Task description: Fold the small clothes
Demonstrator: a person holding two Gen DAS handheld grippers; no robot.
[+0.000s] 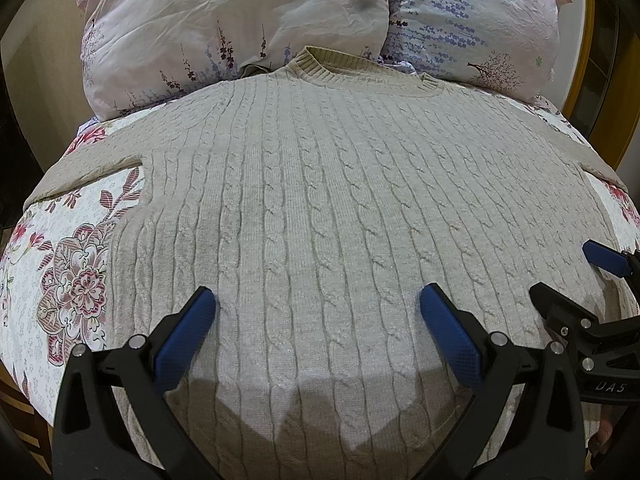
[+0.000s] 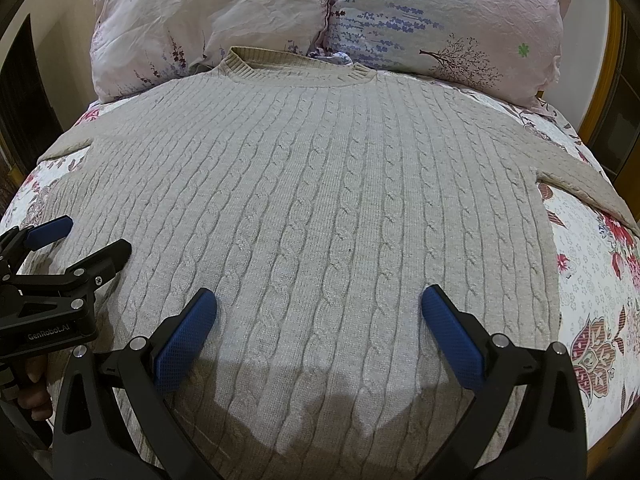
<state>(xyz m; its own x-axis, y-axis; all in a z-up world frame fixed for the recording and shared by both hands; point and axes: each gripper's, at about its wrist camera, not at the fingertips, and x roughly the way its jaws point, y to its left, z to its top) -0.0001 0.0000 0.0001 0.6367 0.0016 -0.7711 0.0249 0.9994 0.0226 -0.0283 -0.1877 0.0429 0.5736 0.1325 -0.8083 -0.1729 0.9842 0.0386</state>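
My left gripper [image 1: 318,304] and right gripper [image 2: 320,304] both gape wide, holding nothing, with the sweater [image 1: 340,200] spread flat just ahead (on the bed [image 1: 80,240]). I'd worry a shallow pinch grabs only the top knit layer, skewing the fold.

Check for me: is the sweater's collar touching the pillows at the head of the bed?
Touching. In the right wrist view the sweater's ribbed collar lies against the base of the pillows, with no bedsheet showing between them.
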